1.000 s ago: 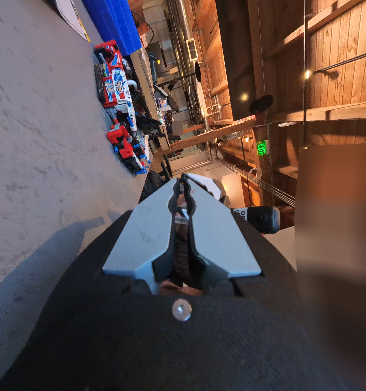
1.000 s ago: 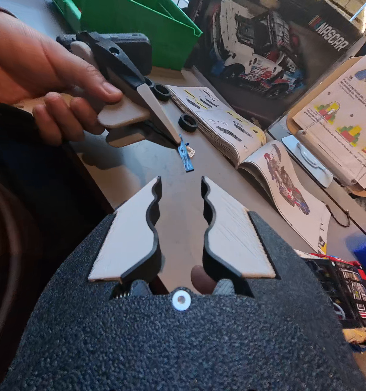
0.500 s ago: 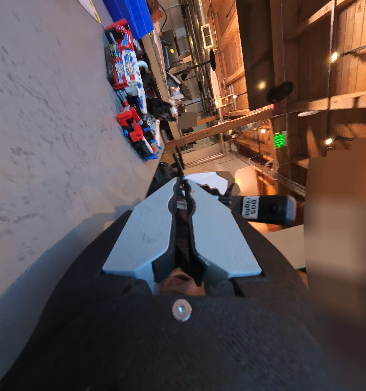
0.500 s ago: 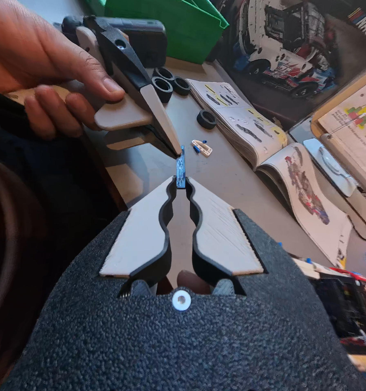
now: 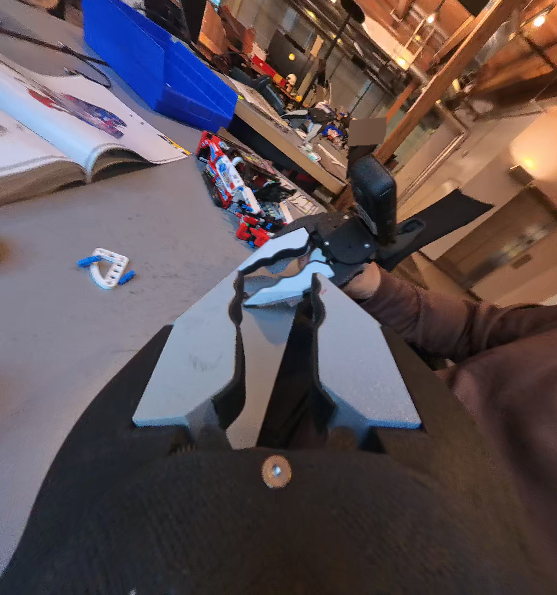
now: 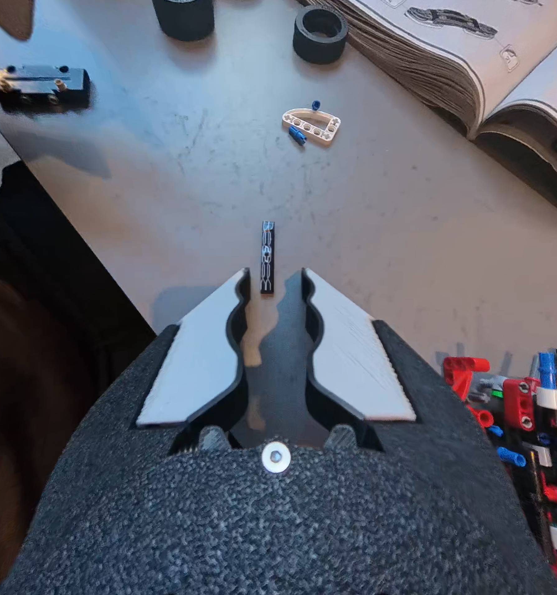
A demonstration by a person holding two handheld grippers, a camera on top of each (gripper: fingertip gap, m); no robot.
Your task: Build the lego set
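Here the right hand-held gripper (image 6: 274, 273) hangs over the table (image 6: 415, 244) with its fingers parted and nothing between them. A thin dark printed strip (image 6: 267, 257) lies flat on the table, its near end just between the fingertips. The left hand-held gripper (image 5: 275, 285) is likewise parted and empty. A white curved beam (image 6: 312, 126) with blue pins sits farther off, near the open instruction book (image 6: 464, 64); the part-built red car (image 6: 528, 418) is at the right. To grasp the strip well, the right gripper should probably centre on it, come down low, and close on its long edges gently, since so flat a piece may slip or tip.
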